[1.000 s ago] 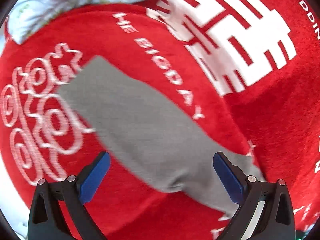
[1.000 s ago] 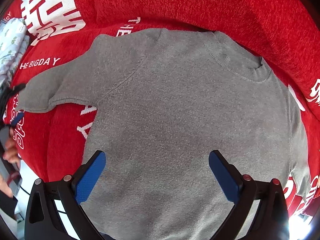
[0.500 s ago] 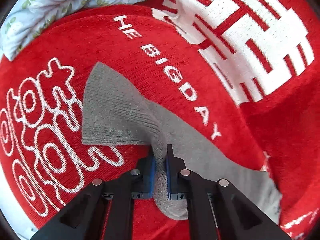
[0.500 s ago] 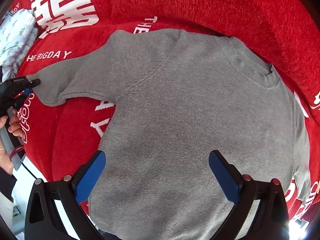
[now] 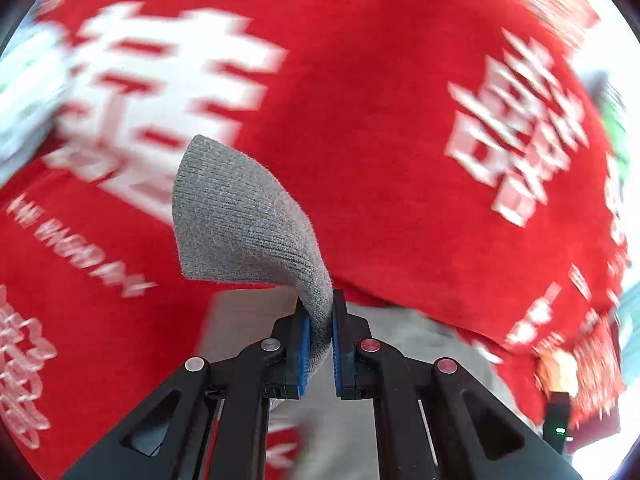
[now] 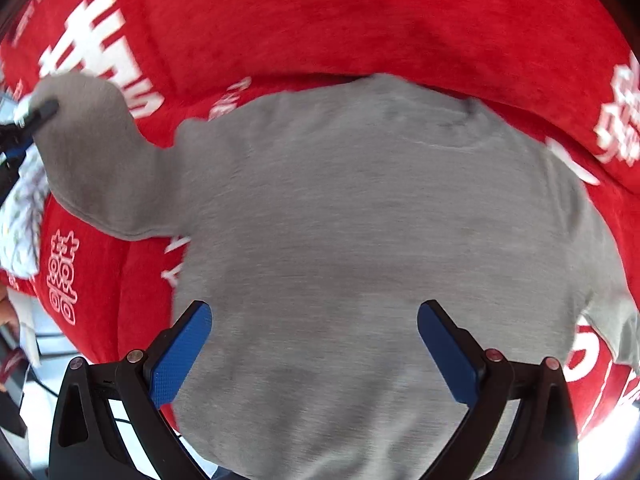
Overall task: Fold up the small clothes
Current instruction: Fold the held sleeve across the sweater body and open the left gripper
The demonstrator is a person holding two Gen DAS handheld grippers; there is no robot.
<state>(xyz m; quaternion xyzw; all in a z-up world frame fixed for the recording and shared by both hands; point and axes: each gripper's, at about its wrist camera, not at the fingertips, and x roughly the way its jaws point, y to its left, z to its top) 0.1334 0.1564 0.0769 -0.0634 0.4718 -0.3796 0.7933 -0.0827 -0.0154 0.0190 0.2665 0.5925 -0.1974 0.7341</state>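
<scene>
The left gripper [image 5: 319, 334], open a second ago, has clenched the grey sweater's [image 6: 360, 240] sleeve cuff [image 5: 240, 216] and lifted it at nine o'clock, starting the fold, while the right gripper [image 6: 314, 354] hovers released.

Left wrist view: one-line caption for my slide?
Left gripper shut on the grey sweater's sleeve cuff, lifted above the red blanket.

sweater [image 6: 360, 240] on blanket [image 6: 360, 20] | sleeve [image 6: 92, 152] lifted at left

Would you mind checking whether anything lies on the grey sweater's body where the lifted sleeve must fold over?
Nothing visible does: the grey knit sweater's body is bare, the left gripper holds the sleeve cuff, and the open right gripper hovers above it.
</scene>
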